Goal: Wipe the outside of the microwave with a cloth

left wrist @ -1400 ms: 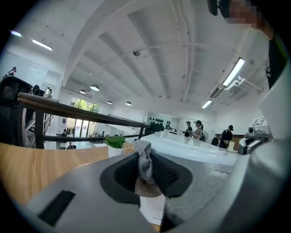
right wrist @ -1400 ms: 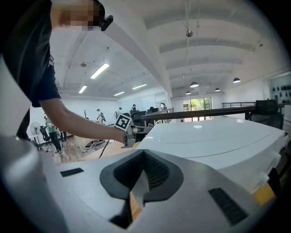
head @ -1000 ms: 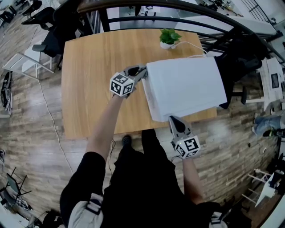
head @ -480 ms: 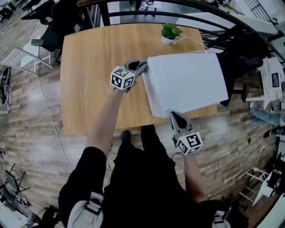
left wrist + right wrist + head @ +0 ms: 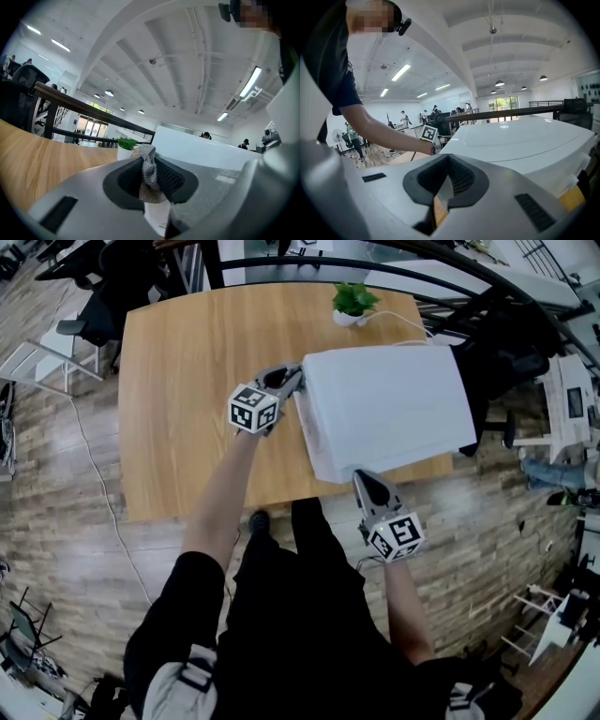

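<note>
A person is standing at a wooden desk [image 5: 178,381] and pressing the left tongs [image 5: 292,379], which are clamping a grey knitted cloth [image 5: 149,168], against the left side of a white microwave [image 5: 384,409] near its far corner. The microwave is sitting on the desk's right half, with a potted plant [image 5: 354,301] just behind it. The right tongs [image 5: 361,476], their jaws together and holding nothing, are resting at the microwave's near corner, seemingly steadying it. The wipe along the left wall appears to be under way. Doing it well is likely calling for keeping the cloth, not the hard tips of the tongs, flat against the panel. It should be drawn in long overlapping passes from the far edge toward the near one, with the right tongs braced so the casing is not sliding across the desk. Only a narrow fold of cloth is showing between the jaws, so a firm squeeze is advisable to stop it pulling free. Compared with a second ago, little is changing: the left tongs are staying at the far corner and the right at the near one. The whole desk is sitting a little higher in the head view, suggesting the head, more than either hand, is moving.
</note>
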A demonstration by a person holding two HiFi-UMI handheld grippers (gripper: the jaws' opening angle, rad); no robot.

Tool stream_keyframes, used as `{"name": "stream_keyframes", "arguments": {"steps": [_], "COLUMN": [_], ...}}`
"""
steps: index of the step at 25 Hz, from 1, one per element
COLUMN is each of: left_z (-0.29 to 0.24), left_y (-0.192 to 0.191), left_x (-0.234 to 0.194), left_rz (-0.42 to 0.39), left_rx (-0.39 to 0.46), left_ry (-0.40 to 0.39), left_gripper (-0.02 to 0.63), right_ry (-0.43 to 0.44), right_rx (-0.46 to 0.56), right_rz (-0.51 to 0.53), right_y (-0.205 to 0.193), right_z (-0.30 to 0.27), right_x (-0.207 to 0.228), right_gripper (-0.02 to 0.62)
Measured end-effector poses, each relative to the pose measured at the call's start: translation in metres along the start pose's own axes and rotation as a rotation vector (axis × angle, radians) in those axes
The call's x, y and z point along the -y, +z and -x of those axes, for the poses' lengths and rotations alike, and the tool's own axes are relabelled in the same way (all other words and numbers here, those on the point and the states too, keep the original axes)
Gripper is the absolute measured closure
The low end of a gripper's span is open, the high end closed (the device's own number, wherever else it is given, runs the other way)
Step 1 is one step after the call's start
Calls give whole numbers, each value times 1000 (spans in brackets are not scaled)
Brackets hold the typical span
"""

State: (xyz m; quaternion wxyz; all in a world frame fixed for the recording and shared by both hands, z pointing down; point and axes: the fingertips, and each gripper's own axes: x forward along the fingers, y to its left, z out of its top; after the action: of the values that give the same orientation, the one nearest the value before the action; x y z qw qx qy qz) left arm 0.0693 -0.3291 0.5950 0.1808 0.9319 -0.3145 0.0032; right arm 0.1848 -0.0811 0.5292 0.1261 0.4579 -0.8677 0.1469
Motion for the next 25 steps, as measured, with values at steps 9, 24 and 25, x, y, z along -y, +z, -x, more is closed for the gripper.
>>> {"name": "stream_keyframes", "arguments": {"steps": [9,24,25], "left_z": [3,16,19], "left_y": [-15,-34,-36], "left_x": [9,43,47], "left_rz": [38,71,74], "left_rx": [-16,-27,-27], "left_ry": [14,-30,-37], "left_gripper": [543,546,546], "right_ry": [-22,-71,-73], "right_rx": [23,40,40], "right_rz": [23,40,42], "right_y": [5,5,4], "right_z": [-12,-11,-11], "right_x": [-4,-2,-2], "right_gripper": [598,598,598]}}
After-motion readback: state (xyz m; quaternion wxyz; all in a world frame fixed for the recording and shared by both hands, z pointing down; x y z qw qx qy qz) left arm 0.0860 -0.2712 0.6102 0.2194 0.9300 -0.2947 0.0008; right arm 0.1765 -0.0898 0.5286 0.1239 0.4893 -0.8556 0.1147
